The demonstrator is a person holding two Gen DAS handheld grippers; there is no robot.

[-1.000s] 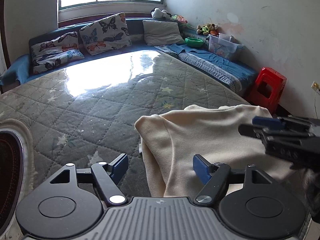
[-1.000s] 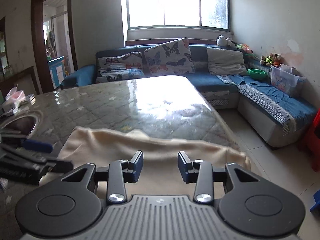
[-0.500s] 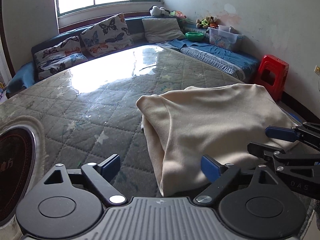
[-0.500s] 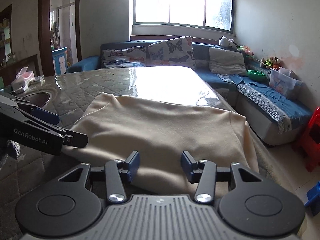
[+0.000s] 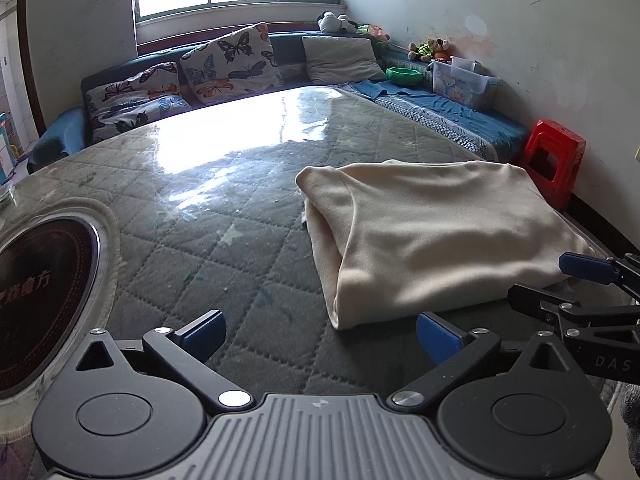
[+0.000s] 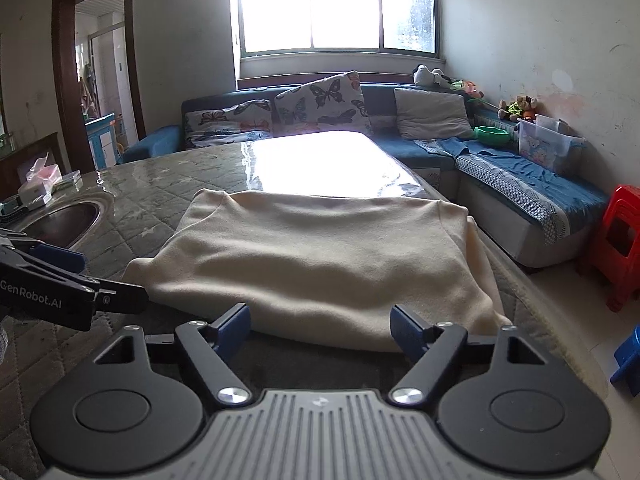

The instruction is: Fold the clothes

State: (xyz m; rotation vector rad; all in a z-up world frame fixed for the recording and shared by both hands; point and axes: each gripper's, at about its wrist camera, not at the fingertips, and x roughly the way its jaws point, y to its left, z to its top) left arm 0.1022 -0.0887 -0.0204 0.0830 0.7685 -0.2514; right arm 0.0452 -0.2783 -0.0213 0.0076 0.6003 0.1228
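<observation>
A cream garment (image 5: 432,236) lies folded on the quilted grey-green table (image 5: 208,216), with its near fold edge toward me. In the right wrist view the same cream garment (image 6: 320,256) fills the middle. My left gripper (image 5: 320,334) is open and holds nothing, just short of the garment's left corner. My right gripper (image 6: 320,326) is open too, its blue pads at the garment's near edge without clamping it. The right gripper (image 5: 560,284) shows at the right edge of the left wrist view, and the left gripper (image 6: 108,286) at the left edge of the right wrist view.
A round cooktop inset (image 5: 36,308) sits in the table at the left. A blue corner sofa (image 6: 520,188) with butterfly cushions (image 5: 228,64) runs behind and to the right. A red stool (image 5: 554,160) and a blue stool (image 6: 628,356) stand on the floor beside the table's right edge.
Both grippers have opened wider and drawn back from the garment. The cream garment has dropped flat onto the table and now lies folded.
</observation>
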